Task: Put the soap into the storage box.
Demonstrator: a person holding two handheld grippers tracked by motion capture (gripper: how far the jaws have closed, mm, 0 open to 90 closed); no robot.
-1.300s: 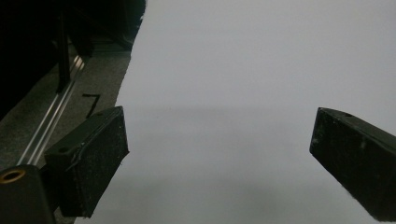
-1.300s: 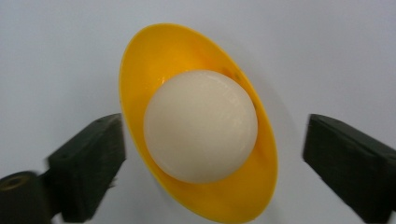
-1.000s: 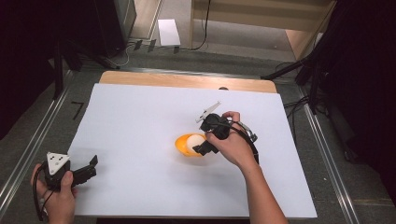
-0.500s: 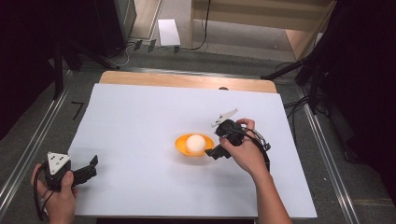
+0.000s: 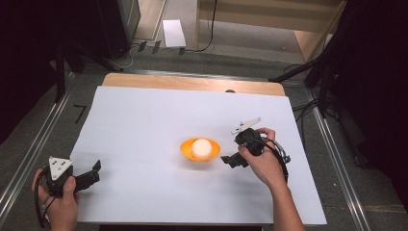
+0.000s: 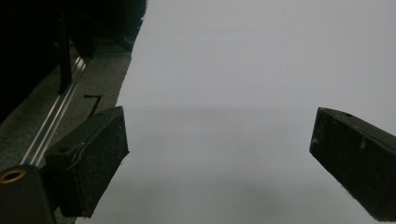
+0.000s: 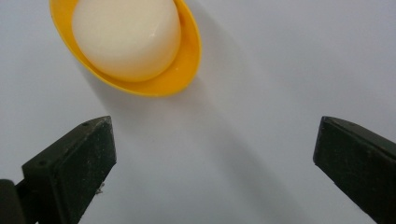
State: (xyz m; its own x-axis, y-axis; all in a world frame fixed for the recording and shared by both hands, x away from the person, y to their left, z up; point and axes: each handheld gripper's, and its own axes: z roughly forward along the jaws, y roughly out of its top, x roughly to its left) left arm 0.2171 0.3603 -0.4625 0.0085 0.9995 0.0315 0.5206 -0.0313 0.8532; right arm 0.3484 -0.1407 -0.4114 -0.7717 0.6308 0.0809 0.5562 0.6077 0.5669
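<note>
Right hand-held gripper point(image 5: 230, 157): spread wide, pinching nothing, held low over the white surface point(image 5: 144, 120) just to the right of the orange bowl point(image 5: 185, 150), near it but apart. Gripped from behind by the right hand point(image 5: 262, 161), jaws aimed leftward at the bowl. Seen along its own jaws in the right gripper view point(image 7: 210, 163): bare surface between the two black pads, bowl point(image 7: 187, 56) ahead and off to the upper left, outside the gap.

Left hand-held gripper point(image 5: 91, 174): parked at the near-left corner of the surface, well apart from the bowl, carried by the left hand point(image 5: 60, 199). Likewise spread and empty in the left gripper view point(image 6: 219, 163), with plain white sheet between the pads.

Bowl: upright near the middle of the surface, holding one white ball point(image 5: 201, 147). Ball point(image 7: 126, 35) smooth, slightly glossy, seated in the hollow and rising above the rim. Nothing else inside.

Step in hand, as a judgement: the stage beside the bowl, right side working, no grasp made. Next move, if a pickup: shift toward the bowl to bring rim or ball between the pads, then close gently. Risks: a shallow, light bowl likely to slide or tip if nudged on one side; a round ball likely to roll out.
</note>
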